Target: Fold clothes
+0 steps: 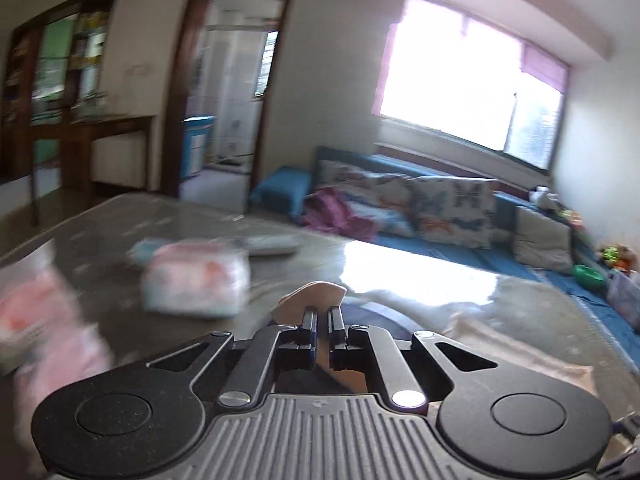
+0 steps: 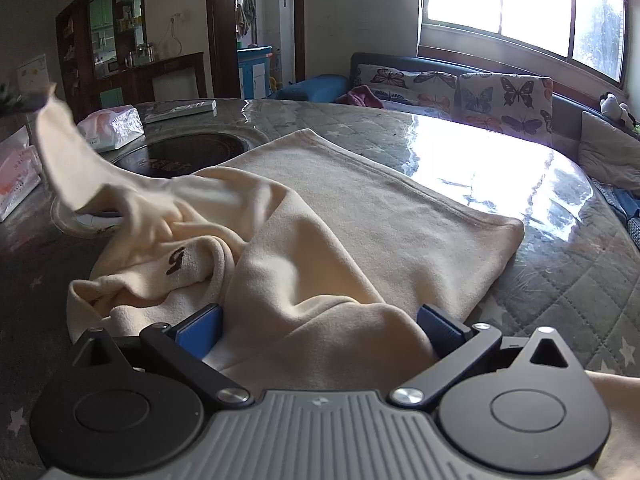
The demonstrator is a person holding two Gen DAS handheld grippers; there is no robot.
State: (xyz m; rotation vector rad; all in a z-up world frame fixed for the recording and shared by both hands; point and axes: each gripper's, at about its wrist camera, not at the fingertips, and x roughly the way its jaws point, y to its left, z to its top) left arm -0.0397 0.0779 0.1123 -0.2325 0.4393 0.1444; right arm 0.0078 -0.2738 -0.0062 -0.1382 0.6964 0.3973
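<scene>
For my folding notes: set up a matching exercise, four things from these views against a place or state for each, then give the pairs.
Things:
1. left gripper
2. right gripper
3. cream garment
4. butterfly cushions

Places or states:
A. spread over the quilted table, one end lifted into the air
B. jaws wide, cloth bunched between them
C. shut on a thin edge of cream cloth
D. lined along the blue sofa under the window

Pairs: 1-C, 2-B, 3-A, 4-D

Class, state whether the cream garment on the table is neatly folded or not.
Not folded: the cream garment lies partly flat, bunched near the right gripper, one sleeve lifted.
</scene>
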